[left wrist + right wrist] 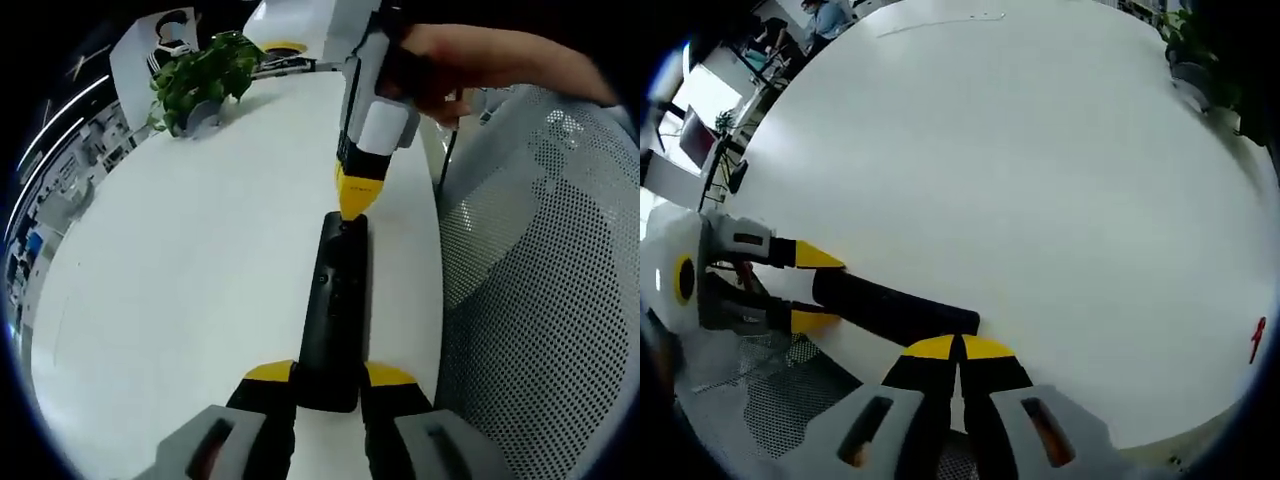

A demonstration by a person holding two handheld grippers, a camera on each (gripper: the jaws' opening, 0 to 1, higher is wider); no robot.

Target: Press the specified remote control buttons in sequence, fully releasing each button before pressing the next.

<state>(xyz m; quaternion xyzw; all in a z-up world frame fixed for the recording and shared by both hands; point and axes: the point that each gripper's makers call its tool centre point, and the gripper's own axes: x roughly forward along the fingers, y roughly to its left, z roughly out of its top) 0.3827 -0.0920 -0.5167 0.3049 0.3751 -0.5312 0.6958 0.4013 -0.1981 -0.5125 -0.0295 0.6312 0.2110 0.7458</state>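
Nearest in the left gripper view, the left gripper (329, 385) pinches the near end of the remote (335, 310) between its yellow-tipped jaws, holding it steady. That remote is a long black bar lying flat on the white bench (180, 300), close to the edge, beside a mesh chair (540, 300).

At its far end, the right gripper (355, 203) comes down from above, held by a hand (450, 70). Its yellow tips are pressed together into one point, and that point sits on the remote's top face near the far end. In the right gripper view the same closed tips (958, 348) meet the end of the remote (890, 308), with the left gripper (810, 288) clamped on the other end.

So a press seems to be in hand: the tip appears to be on or just at a button, though the buttons are too small to tell which one, or whether it is fully down.

Next, I judge, the right gripper must lift clear so the button releases fully, then shift along the remote to the next one, while the left keeps its grip.

Farther off, a potted plant (200, 85) stands well apart on the bench.
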